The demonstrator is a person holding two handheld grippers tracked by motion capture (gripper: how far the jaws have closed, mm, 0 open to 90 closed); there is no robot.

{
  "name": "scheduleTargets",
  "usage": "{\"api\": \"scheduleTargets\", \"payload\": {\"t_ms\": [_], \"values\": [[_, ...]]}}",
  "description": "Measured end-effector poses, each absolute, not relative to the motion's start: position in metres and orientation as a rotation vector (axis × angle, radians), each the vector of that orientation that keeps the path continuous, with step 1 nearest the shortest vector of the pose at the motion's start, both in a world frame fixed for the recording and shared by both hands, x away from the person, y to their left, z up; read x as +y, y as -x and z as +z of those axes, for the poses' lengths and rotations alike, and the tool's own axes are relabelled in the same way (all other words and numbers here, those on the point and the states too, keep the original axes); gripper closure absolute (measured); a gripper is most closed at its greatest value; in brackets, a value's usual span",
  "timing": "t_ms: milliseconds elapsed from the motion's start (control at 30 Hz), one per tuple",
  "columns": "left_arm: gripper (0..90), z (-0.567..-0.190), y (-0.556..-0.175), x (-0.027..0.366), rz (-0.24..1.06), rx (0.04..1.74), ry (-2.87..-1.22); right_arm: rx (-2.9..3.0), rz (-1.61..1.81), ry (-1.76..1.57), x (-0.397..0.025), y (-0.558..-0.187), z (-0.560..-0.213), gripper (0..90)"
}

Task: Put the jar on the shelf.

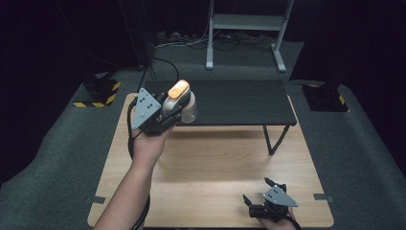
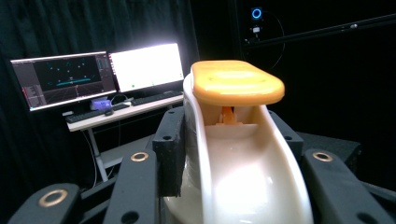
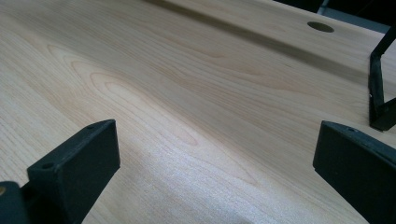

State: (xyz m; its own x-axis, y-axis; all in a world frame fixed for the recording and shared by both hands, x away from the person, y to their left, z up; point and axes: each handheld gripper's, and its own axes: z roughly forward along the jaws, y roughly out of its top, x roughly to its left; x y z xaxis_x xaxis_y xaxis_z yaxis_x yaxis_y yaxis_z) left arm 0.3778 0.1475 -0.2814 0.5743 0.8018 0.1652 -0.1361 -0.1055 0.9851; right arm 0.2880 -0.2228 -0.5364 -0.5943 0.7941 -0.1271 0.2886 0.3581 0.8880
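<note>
Left gripper lifts one white bottle; right gripper rests spread at the table's near edge.

High view: the left gripper (image 1: pixel 167 112), raised over the table (image 1: pixel 201 163) beside one dark shelf (image 1: pixel 239 100), clenches one bottle (image 1: pixel 184 103) with one orange cap (image 1: pixel 178 88); the right gripper (image 1: pixel 261 194) sits low, jaws apart, holding nothing.
Left gripper view: two jaws squeeze the bottle (image 2: pixel 243 163) under its cap (image 2: pixel 236 81); two monitors (image 2: pixel 100 74) glow behind.
Right gripper view: two parted jaws over bare table (image 3: pixel 187 93); one shelf leg (image 3: pixel 380 84) stands right.
</note>
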Motion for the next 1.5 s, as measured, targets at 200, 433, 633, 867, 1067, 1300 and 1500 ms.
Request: {"api": "scheduleTargets", "payload": {"t_ms": [200,433,633,867,1067,1300,1500], "values": [[57.2,-0.284,-0.388,0.140,0.872,0.612,-1.480,2.070,1.196,-0.936,-0.223,-0.288,-0.536,0.1],[57.2,-0.286,-0.396,0.132,0.869,0.616,-1.493,2.066,1.200,-0.935,-0.224,-0.288,-0.536,0.0],[57.2,-0.287,-0.402,0.126,0.865,0.622,-1.495,2.066,1.202,-0.934,-0.224,-0.288,-0.536,0.1],[57.2,-0.288,-0.410,0.121,0.851,0.638,-1.493,2.068,1.207,-0.935,-0.224,-0.288,-0.536,0.0],[57.2,-0.287,-0.413,0.119,0.846,0.644,-1.491,2.068,1.210,-0.934,-0.224,-0.288,-0.536,0.1],[57.1,-0.288,-0.418,0.116,0.839,0.653,-1.506,2.071,1.210,-0.933,-0.224,-0.288,-0.536,0.0],[57.1,-0.289,-0.421,0.114,0.821,0.664,-1.506,2.070,1.216,-0.935,-0.224,-0.288,-0.536,0.1]]}}
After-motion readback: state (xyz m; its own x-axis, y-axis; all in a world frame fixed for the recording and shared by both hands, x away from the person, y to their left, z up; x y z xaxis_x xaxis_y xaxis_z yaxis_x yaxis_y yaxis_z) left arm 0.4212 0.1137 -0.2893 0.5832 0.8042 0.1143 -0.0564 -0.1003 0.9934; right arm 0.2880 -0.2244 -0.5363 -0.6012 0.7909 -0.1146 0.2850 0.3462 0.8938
